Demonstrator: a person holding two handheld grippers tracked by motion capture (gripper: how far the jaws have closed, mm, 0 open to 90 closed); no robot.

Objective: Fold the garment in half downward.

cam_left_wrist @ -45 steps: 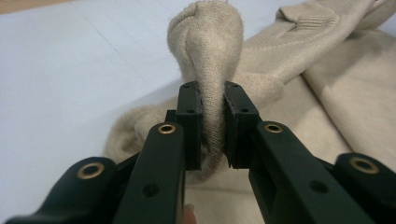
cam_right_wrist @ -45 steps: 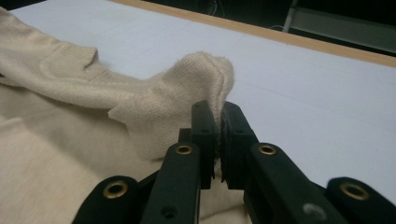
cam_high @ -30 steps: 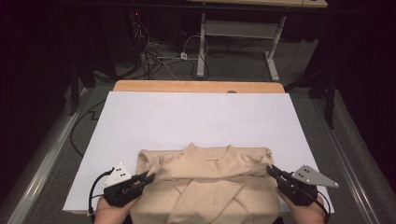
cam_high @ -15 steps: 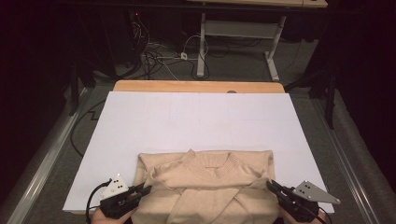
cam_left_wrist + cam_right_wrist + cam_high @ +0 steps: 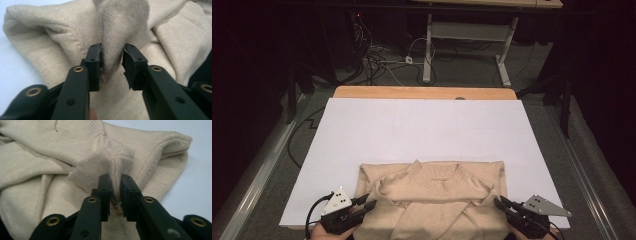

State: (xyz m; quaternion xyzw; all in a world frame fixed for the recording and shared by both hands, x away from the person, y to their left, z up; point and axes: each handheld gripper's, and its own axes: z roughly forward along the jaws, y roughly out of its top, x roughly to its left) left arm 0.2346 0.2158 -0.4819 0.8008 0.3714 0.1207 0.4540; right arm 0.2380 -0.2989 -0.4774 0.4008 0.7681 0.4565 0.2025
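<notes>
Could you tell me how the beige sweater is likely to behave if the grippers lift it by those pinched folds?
The sweater would probably sag and unfold: it lies in soft creased layers. The ribbed knit between the left gripper jaws bunches easily, so it should not slip much. It looks thick, so likely fairly heavy for cloth.

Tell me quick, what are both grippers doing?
Left gripper: jaws just opening, sweater loose between them.
Right gripper: jaws just opening, sweater fold pinched between them.
</notes>
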